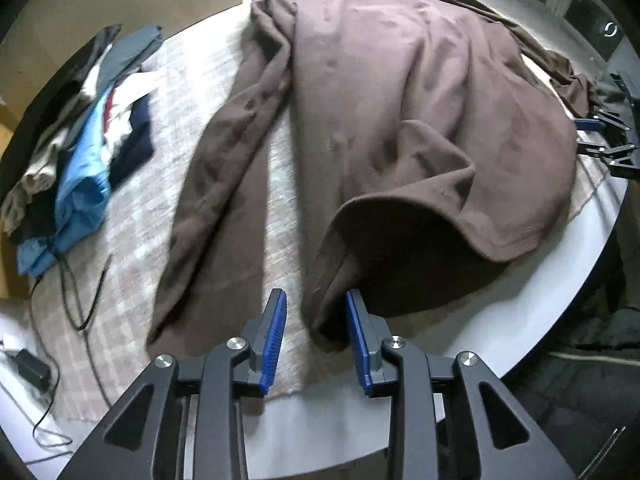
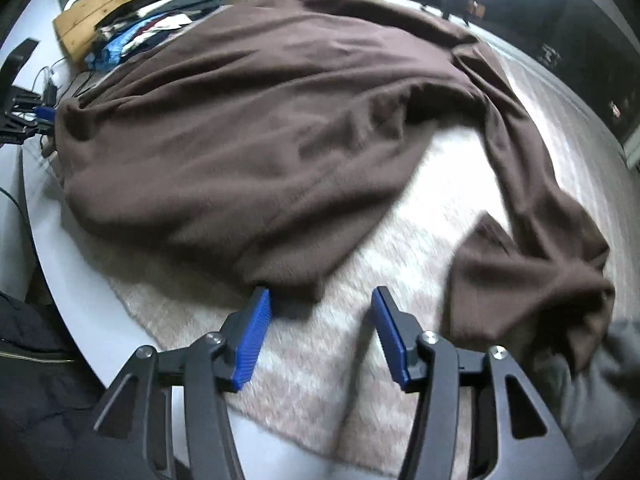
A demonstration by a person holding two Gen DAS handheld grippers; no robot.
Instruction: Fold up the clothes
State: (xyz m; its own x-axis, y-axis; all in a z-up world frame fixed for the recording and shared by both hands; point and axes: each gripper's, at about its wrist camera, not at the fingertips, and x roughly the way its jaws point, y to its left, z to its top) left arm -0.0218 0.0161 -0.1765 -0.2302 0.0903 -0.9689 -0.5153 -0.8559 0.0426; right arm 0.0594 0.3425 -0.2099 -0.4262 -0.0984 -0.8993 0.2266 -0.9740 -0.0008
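Note:
A brown long-sleeved top [image 1: 400,100] lies spread on a pale checked cloth [image 1: 224,92] over a round white table. My left gripper [image 1: 316,308] is open at the near hem corner, and a fold of the hem sits between its blue pads without being clamped. My right gripper [image 2: 320,304] is open just in front of the other hem corner of the top [image 2: 248,152]. One sleeve [image 2: 540,232] trails to the right of it, its cuff bunched. The other sleeve [image 1: 216,192] lies straight, left of the left gripper.
A pile of other clothes [image 1: 80,140], blue, white and dark, sits at the table's left edge. Black cables and a charger [image 1: 32,368] lie near it. A wooden box [image 2: 104,8] stands behind the pile. The table's white rim [image 1: 560,292] curves close on the right.

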